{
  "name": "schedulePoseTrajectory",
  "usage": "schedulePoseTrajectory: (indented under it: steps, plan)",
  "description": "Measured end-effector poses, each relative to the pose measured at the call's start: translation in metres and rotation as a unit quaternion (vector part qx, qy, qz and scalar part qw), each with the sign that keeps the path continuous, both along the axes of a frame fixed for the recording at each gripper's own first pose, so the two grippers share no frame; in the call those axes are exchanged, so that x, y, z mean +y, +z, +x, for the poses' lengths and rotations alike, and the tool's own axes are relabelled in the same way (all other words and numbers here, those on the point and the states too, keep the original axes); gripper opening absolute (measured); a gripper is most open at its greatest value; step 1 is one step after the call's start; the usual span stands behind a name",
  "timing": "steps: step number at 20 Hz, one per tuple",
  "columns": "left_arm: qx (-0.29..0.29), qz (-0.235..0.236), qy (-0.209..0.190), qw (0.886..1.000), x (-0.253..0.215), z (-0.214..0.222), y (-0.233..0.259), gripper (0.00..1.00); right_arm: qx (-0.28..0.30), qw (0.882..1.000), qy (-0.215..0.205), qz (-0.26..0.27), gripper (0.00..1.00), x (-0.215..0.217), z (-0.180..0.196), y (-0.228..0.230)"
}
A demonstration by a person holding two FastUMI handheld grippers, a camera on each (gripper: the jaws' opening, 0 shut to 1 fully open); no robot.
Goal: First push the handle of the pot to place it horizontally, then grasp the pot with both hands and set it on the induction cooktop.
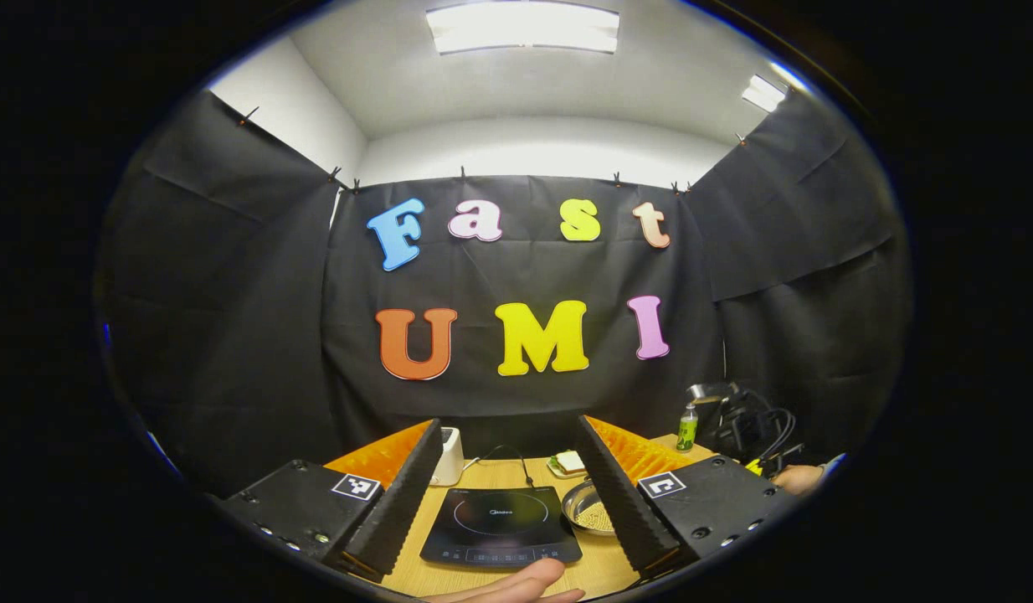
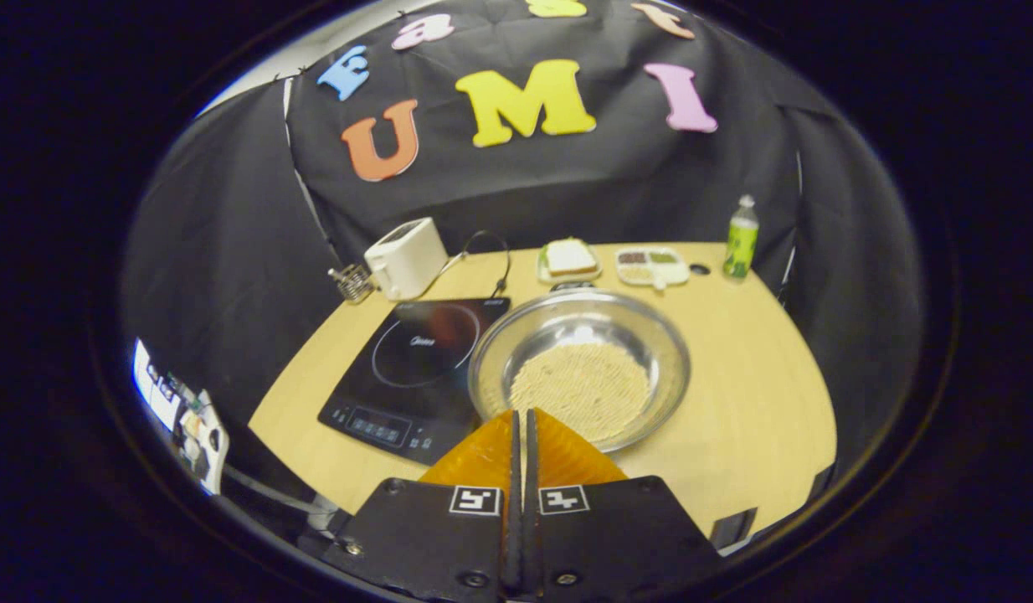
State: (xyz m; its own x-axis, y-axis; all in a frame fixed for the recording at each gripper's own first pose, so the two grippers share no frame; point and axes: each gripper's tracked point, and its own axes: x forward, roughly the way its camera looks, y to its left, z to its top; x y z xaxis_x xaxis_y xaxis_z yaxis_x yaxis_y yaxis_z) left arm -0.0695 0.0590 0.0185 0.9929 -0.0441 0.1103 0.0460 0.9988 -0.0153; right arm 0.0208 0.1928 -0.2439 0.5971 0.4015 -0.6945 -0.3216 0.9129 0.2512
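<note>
Left tongs (image 1: 506,486) are spread wide and held level above the near bench edge, nothing between them; a hand (image 1: 516,584) shows at the bottom of the left gripper view. Right tongs (image 2: 521,440) are pressed together, empty, tips hovering just short of the near rim of the pot (image 2: 580,368). The pot is a shallow metal one with pale grains in the bottom, sitting on the bench (image 2: 759,394) just right of the induction cooktop (image 2: 416,364), rim about touching the cooktop's edge. Its handle (image 2: 573,287) looks to be the small dark nub at the far rim, too small to read the angle for sure. Judgement: still on step one, the handle push has not begun. Closed tongs are right for a push: use them as a blunt probe, go around the pot and not over the grains, contact the handle on its side near the outer end for leverage, and sweep slowly so the pot spins in place instead of sliding. Risk: a push toward the pot's centre shoves it onto the cooktop edge or tips the grains. Watch the toaster (image 2: 406,258) and the sandwich plate (image 2: 569,260) behind. For the lift, spread both tongs and take opposite rims, keeping the pot level.
</note>
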Motion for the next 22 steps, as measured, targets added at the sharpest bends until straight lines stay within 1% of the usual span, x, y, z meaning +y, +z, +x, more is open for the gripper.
schedulePoseTrajectory:
  steps: [1, 2, 3, 4, 5, 6, 7, 11, 15, 17, 18, 19, 20, 21, 22]
  plan:
    - [0.001, 0.001, 0.0, 1.0, 0.001, 0.0, -0.001, 0.96, 0.013, 1.0, 0.006, -0.001, 0.0, 0.007, -0.001, -0.008]
    - [0.002, 0.001, 0.0, 1.0, 0.001, -0.001, -0.003, 0.96, 0.02, 1.0, 0.011, -0.008, 0.0, 0.012, -0.002, -0.018]
    - [0.004, 0.001, 0.0, 1.0, 0.002, 0.0, -0.005, 0.96, 0.029, 0.999, 0.013, -0.015, 0.04, 0.014, -0.002, -0.027]
    - [0.006, 0.002, -0.002, 1.0, 0.001, 0.0, -0.007, 0.96, 0.045, 0.999, 0.015, -0.014, 0.04, 0.019, -0.006, -0.037]
    - [0.008, 0.003, -0.002, 1.0, 0.001, -0.001, -0.008, 0.96, 0.064, 0.998, 0.022, -0.008, 0.01, 0.027, -0.011, -0.046]
    - [0.009, 0.004, -0.004, 1.0, 0.001, -0.002, -0.009, 0.96, 0.078, 0.997, 0.028, -0.001, 0.04, 0.032, -0.016, -0.052]
    - [0.01, 0.005, -0.005, 1.0, 0.002, -0.001, -0.011, 0.96, 0.084, 0.996, 0.028, -0.001, 0.04, 0.034, -0.016, -0.057]
    - [0.014, 0.007, -0.004, 1.0, 0.006, 0.0, -0.013, 0.96, 0.103, 0.994, 0.03, -0.015, 0.03, 0.033, -0.015, -0.082]
    - [0.019, 0.01, -0.01, 1.0, 0.003, 0.002, -0.016, 0.96, 0.1, 0.995, 0.028, -0.006, 0.04, 0.026, -0.009, -0.087]
    - [0.02, 0.013, -0.011, 1.0, 0.001, 0.003, -0.017, 0.96, 0.104, 0.994, 0.027, -0.003, 0.0, 0.025, -0.01, -0.09]
    - [0.019, 0.014, -0.013, 1.0, -0.001, 0.003, -0.016, 0.96, 0.105, 0.994, 0.027, 0.0, 0.07, 0.025, -0.012, -0.092]
    - [0.019, 0.013, -0.015, 1.0, -0.002, 0.004, -0.015, 0.96, 0.106, 0.994, 0.027, 0.001, 0.04, 0.022, -0.012, -0.093]
    - [0.017, 0.012, -0.016, 1.0, -0.003, 0.004, -0.016, 0.96, 0.107, 0.994, 0.024, 0.004, 0.04, 0.021, -0.012, -0.095]
    - [0.017, 0.011, -0.017, 1.0, -0.005, 0.005, -0.016, 0.96, 0.112, 0.994, 0.021, 0.008, 0.0, 0.019, -0.01, -0.099]
    - [0.017, 0.009, -0.019, 1.0, -0.006, 0.004, -0.016, 0.96, 0.116, 0.993, 0.013, 0.007, 0.04, 0.015, -0.009, -0.104]
